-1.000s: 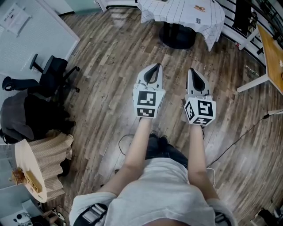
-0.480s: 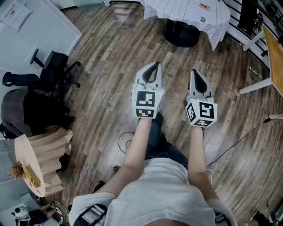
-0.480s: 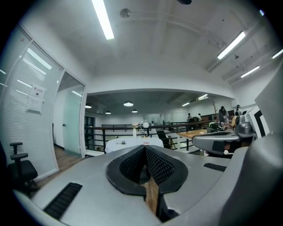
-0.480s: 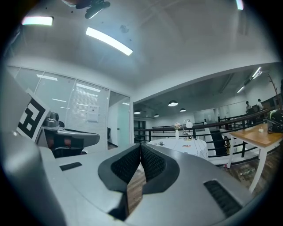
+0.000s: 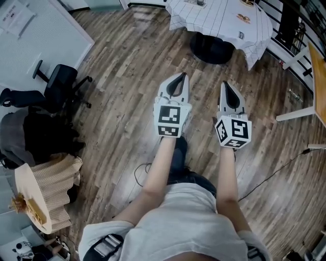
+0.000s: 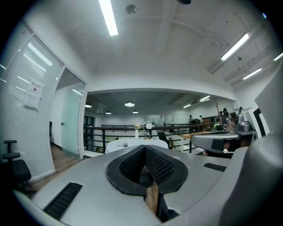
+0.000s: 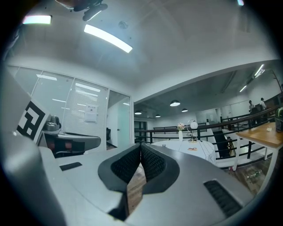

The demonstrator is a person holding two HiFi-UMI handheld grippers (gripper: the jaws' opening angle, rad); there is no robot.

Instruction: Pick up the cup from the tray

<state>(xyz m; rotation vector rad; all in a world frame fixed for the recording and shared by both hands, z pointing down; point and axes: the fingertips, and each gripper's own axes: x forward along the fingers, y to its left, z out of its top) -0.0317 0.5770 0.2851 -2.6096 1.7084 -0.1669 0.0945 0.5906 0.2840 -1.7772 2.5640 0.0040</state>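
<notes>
A round table (image 5: 219, 18) under a white checked cloth stands ahead at the top of the head view. On its far edge is a small cup-like thing (image 5: 200, 2); I cannot make out a tray. The left gripper view shows that table (image 6: 132, 143) far off, with a vase, a lamp and a small dark glass (image 6: 125, 145). My left gripper (image 5: 179, 76) and right gripper (image 5: 224, 84) are held side by side over the wooden floor, well short of the table. Both are shut with nothing between the pads (image 6: 152, 163) (image 7: 148, 161).
A black office chair (image 5: 58, 84) and a dark heap (image 5: 30, 135) stand at the left, with a small cloth-covered table (image 5: 46, 188) below them. A cable (image 5: 275, 168) lies on the floor at the right. A wooden desk (image 5: 320, 76) and a black railing (image 5: 300, 30) line the right side.
The round table has slid lower and right in the head view, showing more of its top, and the floor has shifted under me. Both grippers keep their stance, still shut.
</notes>
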